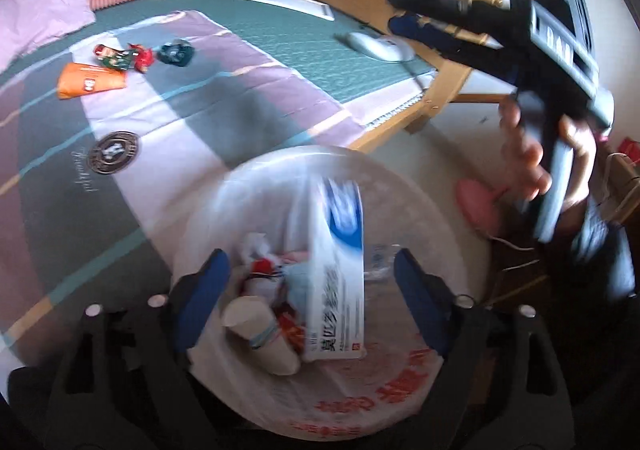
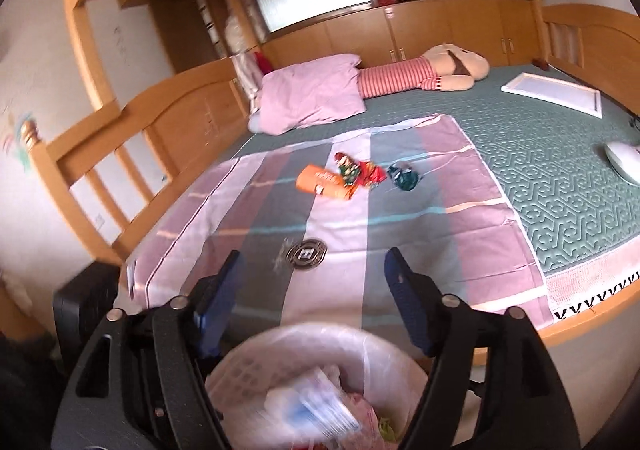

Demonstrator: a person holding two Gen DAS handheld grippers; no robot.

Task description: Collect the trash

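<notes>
A white-and-blue box (image 1: 338, 270) sits blurred between the left gripper (image 1: 308, 290)'s jaws, which stand apart and clear of it, over the lined bin (image 1: 400, 390) at the bottom of the frame: the drop step, by the look of it. The right gripper (image 2: 312, 290) also has its jaws apart and empty, aimed at the bed (image 2: 560, 178). Left to collect, mid-frame on the bed: an orange pack (image 2: 322, 181), red wrappers (image 2: 360, 170) and a dark wrapper (image 2: 404, 174). Next, one gripper should reach there and close on one.
</notes>
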